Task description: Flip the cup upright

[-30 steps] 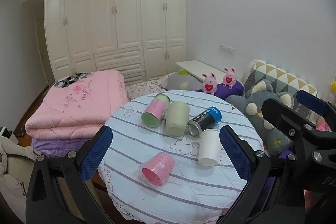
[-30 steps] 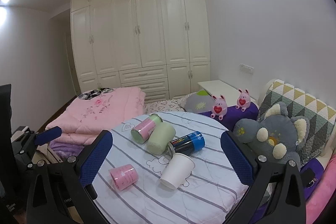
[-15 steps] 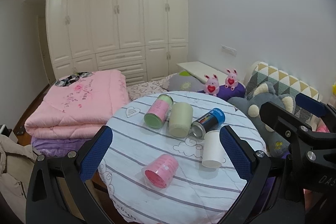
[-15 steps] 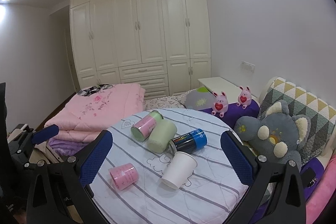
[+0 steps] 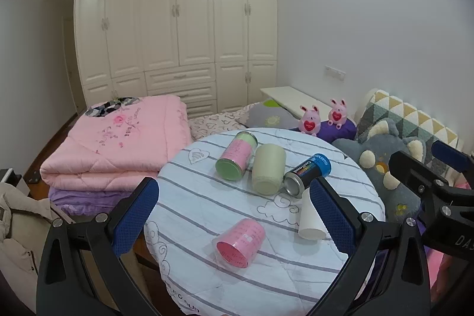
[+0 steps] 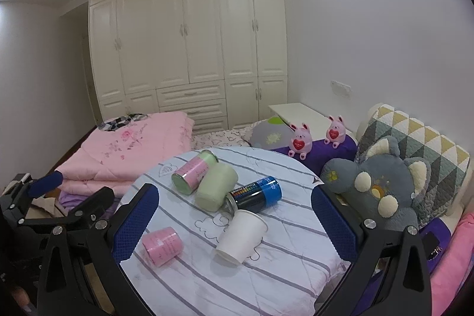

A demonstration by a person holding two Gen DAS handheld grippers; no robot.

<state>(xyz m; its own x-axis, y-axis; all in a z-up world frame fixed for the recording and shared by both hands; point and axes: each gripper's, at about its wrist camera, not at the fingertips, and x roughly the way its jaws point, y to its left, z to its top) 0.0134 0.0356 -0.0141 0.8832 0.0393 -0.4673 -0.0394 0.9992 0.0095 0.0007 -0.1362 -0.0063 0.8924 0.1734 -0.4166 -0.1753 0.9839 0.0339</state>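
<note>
The white paper cup lies on its side on the striped worktop, just beside the blue can, between the wide-open right gripper fingers — likely light and crushable, so pinch gently mid-wall; the left gripper gapes wide too.

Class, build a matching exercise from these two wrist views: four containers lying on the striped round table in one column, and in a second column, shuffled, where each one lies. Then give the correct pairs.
Column 1
1. white paper cup
2. small pink cup
3. blue and black can
4. pale green cup

Column 2
A. between the pink-labelled tin and the blue and black can
B. alone near the table's left front edge
C. farthest right of the back row
D. just in front of the blue and black can

Pairs: 1-D, 2-B, 3-C, 4-A
</note>
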